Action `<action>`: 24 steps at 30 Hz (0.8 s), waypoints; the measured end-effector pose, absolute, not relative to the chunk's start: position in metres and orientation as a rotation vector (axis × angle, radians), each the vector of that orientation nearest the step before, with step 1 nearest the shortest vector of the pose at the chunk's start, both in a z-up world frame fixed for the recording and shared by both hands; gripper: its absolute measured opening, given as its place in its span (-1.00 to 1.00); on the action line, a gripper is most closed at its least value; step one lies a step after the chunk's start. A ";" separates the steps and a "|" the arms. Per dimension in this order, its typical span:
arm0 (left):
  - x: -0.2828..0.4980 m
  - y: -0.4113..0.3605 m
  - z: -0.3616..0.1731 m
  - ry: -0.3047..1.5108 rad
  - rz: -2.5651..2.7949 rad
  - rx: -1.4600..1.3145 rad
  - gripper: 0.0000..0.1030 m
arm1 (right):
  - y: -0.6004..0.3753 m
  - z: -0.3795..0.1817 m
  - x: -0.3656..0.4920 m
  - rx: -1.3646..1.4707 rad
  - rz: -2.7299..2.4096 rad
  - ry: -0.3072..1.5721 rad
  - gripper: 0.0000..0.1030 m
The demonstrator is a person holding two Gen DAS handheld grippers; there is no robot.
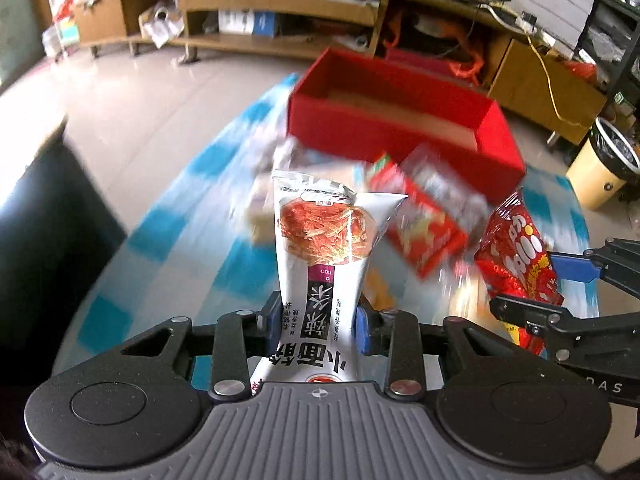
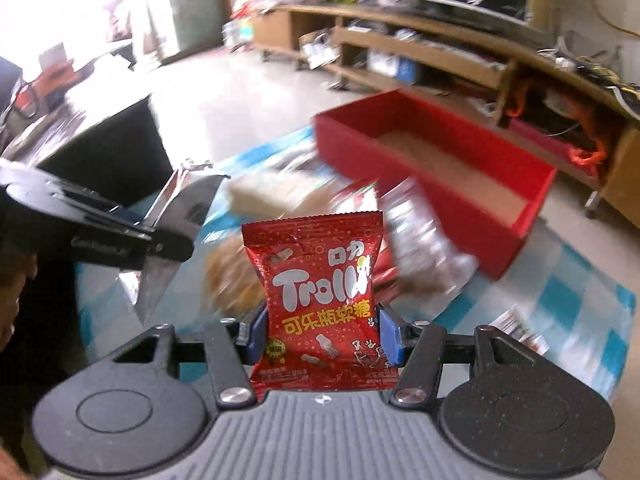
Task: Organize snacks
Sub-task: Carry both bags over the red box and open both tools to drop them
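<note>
My left gripper (image 1: pixel 320 324) is shut on a white noodle-snack packet (image 1: pixel 324 240), held upright above the table. My right gripper (image 2: pixel 320 336) is shut on a red Trolli gummy bag (image 2: pixel 320 300); that bag (image 1: pixel 516 248) and the right gripper (image 1: pixel 560 292) also show at the right edge of the left wrist view. The left gripper (image 2: pixel 120 236) with its silver-backed packet (image 2: pixel 176 220) appears at the left of the right wrist view. An open red box (image 1: pixel 400 120), (image 2: pixel 432 184) stands on the table beyond both, with a bare cardboard floor.
A blurred pile of snack packets (image 1: pixel 420 220), (image 2: pixel 304 200) lies on the blue-and-white checked cloth (image 1: pixel 160 232) in front of the box. A dark seat (image 1: pixel 44 216) is at the left. A wooden shelf unit (image 1: pixel 260 20) and a bin (image 1: pixel 604 164) stand on the floor behind.
</note>
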State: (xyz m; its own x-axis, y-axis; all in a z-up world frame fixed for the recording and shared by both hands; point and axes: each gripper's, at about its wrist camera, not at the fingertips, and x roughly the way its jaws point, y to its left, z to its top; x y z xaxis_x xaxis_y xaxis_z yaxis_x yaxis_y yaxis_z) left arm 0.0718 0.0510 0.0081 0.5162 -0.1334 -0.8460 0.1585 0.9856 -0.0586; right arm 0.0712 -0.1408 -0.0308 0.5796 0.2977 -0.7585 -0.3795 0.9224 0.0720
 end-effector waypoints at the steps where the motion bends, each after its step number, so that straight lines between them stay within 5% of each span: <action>1: 0.083 0.045 0.012 1.003 -0.177 0.026 -0.18 | -0.146 -0.028 0.082 -0.085 0.372 0.855 0.07; 12: 0.220 -0.027 0.035 0.861 -0.180 0.053 -0.18 | -0.189 -0.015 0.195 -0.007 0.175 0.748 0.07; 24: 0.297 -0.070 -0.032 0.869 -0.132 0.204 -0.16 | -0.213 -0.076 0.272 0.057 0.092 0.801 0.07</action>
State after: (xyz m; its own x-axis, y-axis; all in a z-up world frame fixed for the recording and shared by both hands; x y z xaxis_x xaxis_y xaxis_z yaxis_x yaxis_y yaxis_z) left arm 0.2967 -0.0703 -0.0315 0.6392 -0.0315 -0.7684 0.1973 0.9724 0.1242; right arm 0.2718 -0.2132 -0.0765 0.6926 0.1034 -0.7139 -0.0605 0.9945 0.0854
